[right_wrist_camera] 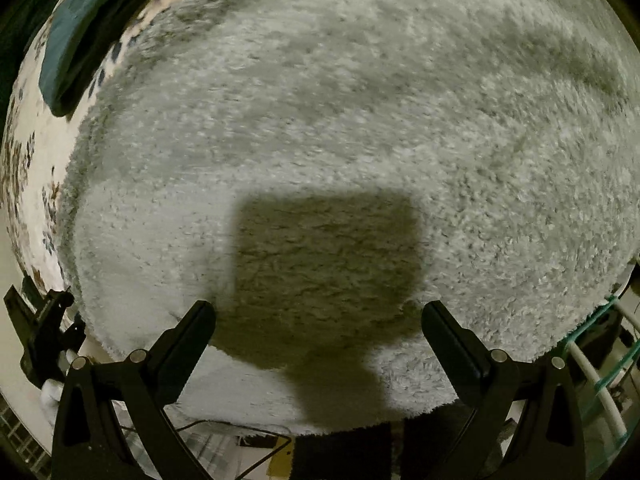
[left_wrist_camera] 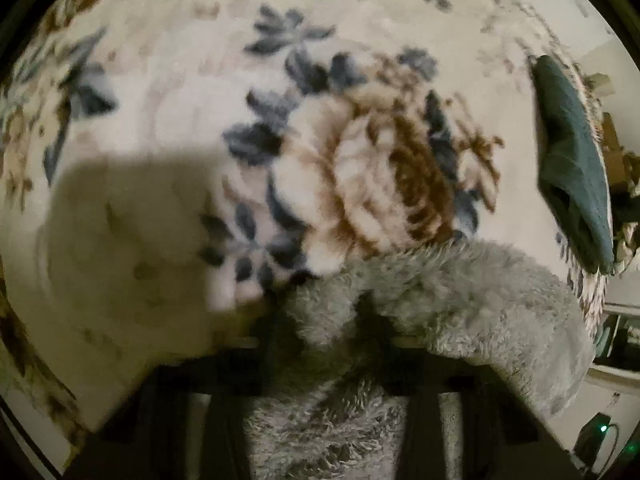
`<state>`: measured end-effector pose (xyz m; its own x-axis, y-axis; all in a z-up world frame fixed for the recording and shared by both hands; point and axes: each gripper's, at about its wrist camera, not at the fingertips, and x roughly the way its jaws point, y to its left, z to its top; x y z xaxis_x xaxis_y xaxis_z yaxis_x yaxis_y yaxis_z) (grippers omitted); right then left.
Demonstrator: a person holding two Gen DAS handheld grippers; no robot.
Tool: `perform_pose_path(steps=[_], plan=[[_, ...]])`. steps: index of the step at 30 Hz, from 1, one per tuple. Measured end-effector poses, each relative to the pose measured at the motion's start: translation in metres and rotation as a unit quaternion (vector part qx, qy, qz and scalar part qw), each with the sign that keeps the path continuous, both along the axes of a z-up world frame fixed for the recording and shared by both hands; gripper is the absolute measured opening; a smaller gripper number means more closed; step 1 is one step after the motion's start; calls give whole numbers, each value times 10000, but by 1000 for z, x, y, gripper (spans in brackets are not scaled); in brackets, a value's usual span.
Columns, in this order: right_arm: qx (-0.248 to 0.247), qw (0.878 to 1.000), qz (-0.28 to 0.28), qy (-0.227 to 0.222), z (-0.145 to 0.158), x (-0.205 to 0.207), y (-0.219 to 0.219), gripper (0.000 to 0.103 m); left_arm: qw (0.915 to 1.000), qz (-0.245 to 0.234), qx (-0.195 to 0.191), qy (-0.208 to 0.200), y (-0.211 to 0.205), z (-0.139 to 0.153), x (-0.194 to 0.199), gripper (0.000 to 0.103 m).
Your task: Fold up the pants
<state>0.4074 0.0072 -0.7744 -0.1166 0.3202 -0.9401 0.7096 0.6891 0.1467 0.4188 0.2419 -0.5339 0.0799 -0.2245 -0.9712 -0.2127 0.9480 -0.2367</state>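
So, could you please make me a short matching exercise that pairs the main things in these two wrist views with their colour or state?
Things:
1. left gripper
2. right gripper
3. fleece pants
4. folded cloth

Colour or state:
A. teal, lying at the blanket's edge
B. shut on fleece
C. pale grey, fluffy
D. wide open, gripping nothing

Pairs: 1-B, 2-D, 3-C, 4-A

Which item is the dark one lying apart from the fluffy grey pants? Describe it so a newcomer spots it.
Start from the floral blanket covering the bed. Near its far edge lies a folded teal cloth, beyond the grey pants. It is smooth and dark blue-green, whereas the pants are pale and shaggy.
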Motion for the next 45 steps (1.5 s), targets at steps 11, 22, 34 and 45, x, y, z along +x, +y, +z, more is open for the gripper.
perform_pose_path(steps=[11,22,34,45], plan=[[78,9992,-334,-184,-12,-23,27,103,9959,336,377,-755,28,27,27,12],[419,9804,-1775,-745,-49,-35,50,22,9968,104,552,-569,24,59,-32,34],[244,9899,-1049,-926,-4,-70,69,68,9940,574,837,-400,38,76,-121,71],[114,9846,-1688,451,-42,-150,54,75,9825,1263,1030,897,65,-1,-203,71]])
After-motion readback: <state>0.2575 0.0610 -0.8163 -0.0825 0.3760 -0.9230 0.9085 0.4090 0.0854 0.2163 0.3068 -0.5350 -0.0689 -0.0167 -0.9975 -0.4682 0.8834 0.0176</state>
